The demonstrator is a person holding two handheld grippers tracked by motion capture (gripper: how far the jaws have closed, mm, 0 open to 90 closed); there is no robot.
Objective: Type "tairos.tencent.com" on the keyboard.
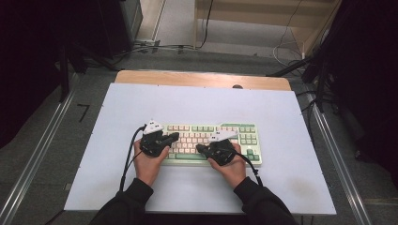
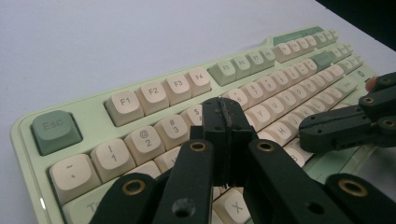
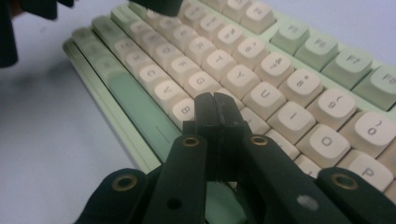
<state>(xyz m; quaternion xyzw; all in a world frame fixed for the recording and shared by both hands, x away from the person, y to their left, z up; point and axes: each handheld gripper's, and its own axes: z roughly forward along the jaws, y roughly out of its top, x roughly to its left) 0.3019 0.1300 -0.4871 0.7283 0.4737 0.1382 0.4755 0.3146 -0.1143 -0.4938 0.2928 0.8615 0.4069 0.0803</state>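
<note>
Now we hold both grippers over the keyboard [image 1: 213, 143], which lies on the white table cover [image 1: 141, 103], a little toward our side and to the right of its middle. Our left gripper [image 1: 174, 136] hangs above the left part of the keys, and in the left gripper view [image 2: 226, 112] its two black jaws are pressed together with nothing between them — the tip stands over the number row, near the 4 and 5 keys, with the Esc key [image 2: 55, 130] far to the left. Our right gripper [image 1: 199, 149] points toward the left one, just beside it, over the lower middle of the keyboard. In the right gripper view [image 3: 215, 108] its jaws are also pressed together and empty — the tip sits near the B key [image 3: 186, 111], close to the green space bar [image 3: 140, 100]. Whether either tip touches a key, we cannot tell.
</note>
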